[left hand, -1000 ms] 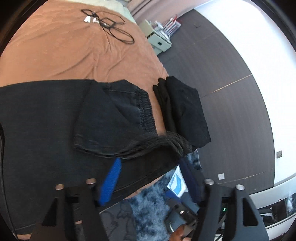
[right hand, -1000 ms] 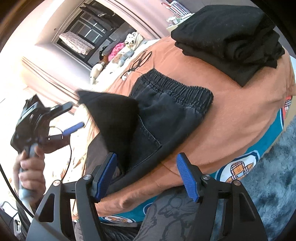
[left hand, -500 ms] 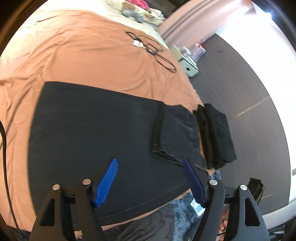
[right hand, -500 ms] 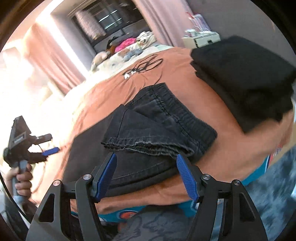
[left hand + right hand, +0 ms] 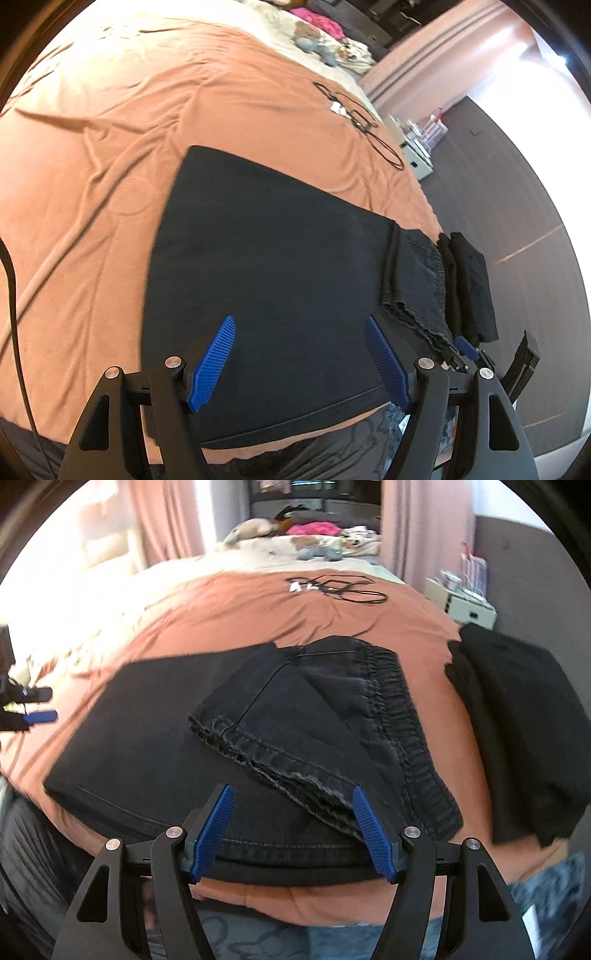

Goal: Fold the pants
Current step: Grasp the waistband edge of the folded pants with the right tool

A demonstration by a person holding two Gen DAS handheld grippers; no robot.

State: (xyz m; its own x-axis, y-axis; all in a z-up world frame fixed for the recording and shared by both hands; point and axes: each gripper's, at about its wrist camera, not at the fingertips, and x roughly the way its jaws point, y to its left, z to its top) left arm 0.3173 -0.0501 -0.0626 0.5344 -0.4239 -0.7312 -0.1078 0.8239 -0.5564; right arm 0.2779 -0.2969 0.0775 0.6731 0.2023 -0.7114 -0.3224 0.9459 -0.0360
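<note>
Both claws hang spread and empty above the bed: the left claw over the broad flat leg part of the dark charcoal denim pants, the right claw just short of the hem end that lies doubled back over the elastic waistband. The pants lie along the near edge of the bed's rust-orange cover, probably so the next fold can be reached from the bedside. Close beside the waistband, toward the bed's right edge, sits a stack of folded black garments, so I'd judge there is little spare room on that side. Toward the bed's middle and far side the cover is bare but for a tangled black cable lying well away.
</note>
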